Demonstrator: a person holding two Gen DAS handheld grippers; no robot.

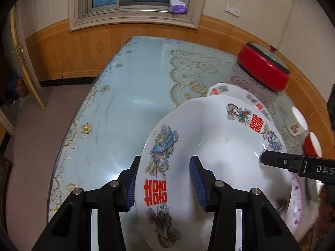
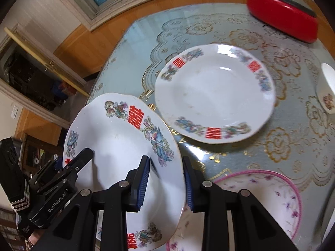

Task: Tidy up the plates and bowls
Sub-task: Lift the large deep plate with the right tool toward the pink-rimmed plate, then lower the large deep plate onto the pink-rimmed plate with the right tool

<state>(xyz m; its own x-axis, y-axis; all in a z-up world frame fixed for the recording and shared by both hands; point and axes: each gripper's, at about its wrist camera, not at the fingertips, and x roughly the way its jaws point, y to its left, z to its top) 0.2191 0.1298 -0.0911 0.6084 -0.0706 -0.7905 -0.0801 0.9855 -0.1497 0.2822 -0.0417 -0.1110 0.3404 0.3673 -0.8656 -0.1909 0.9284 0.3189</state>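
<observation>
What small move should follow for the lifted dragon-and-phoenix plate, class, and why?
Probably carry the lifted plate toward the matching plate lying flat on the table. Both the left gripper and right gripper straddle its rim, and it hangs tilted above the pink-rimmed plate.

We count two white plates with red characters and phoenix patterns, one held up (image 2: 125,146) and one flat on the table (image 2: 213,94). We see one pink-rimmed flowered plate (image 2: 272,198), one red round box (image 2: 280,12), and two small cups (image 1: 299,121) (image 1: 312,144).
</observation>
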